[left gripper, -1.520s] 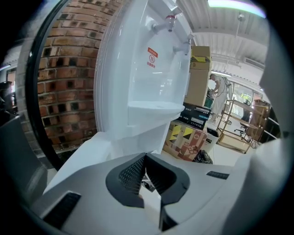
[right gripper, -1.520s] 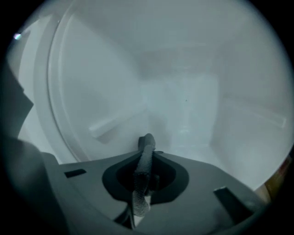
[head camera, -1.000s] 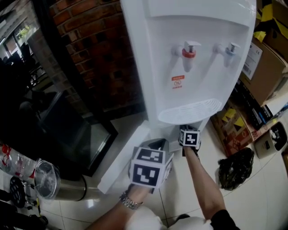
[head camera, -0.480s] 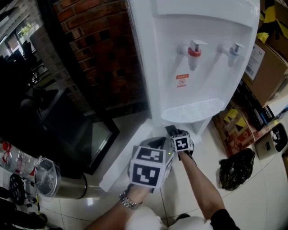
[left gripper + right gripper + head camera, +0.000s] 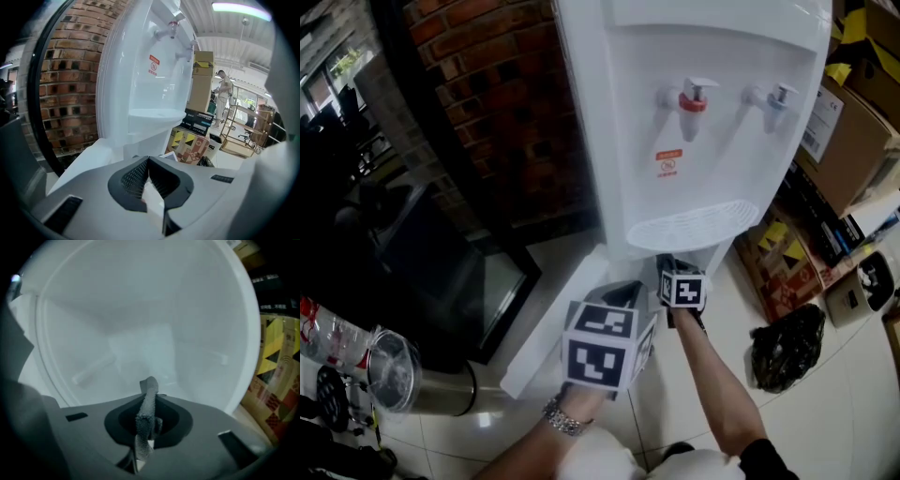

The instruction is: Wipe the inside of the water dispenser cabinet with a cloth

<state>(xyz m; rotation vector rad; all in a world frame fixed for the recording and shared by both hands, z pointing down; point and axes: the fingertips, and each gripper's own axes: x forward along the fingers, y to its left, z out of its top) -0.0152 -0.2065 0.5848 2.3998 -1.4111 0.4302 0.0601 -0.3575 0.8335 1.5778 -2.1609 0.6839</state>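
Note:
The white water dispenser (image 5: 694, 56) stands against a brick wall, with a red and a blue tap above its drip tray (image 5: 689, 225). Its lower cabinet door (image 5: 548, 333) hangs open to the left. My right gripper (image 5: 667, 267) is at the cabinet mouth just under the tray, and in the right gripper view it (image 5: 149, 383) points into the bare white cabinet (image 5: 140, 329), jaws pressed together. My left gripper (image 5: 628, 298) hovers in front of the open door, and its dark pads (image 5: 136, 178) meet at the tip. No cloth shows in any view.
Cardboard boxes (image 5: 853, 122) and a black bag (image 5: 785, 347) crowd the floor to the right. A steel bin (image 5: 403, 380) and a dark framed glass panel (image 5: 487, 291) stand to the left by the brick wall (image 5: 506, 103). A person (image 5: 225, 89) stands far off.
My right gripper drew back and left from under the tray, then came forward again to the cabinet mouth. The left gripper has hardly moved.

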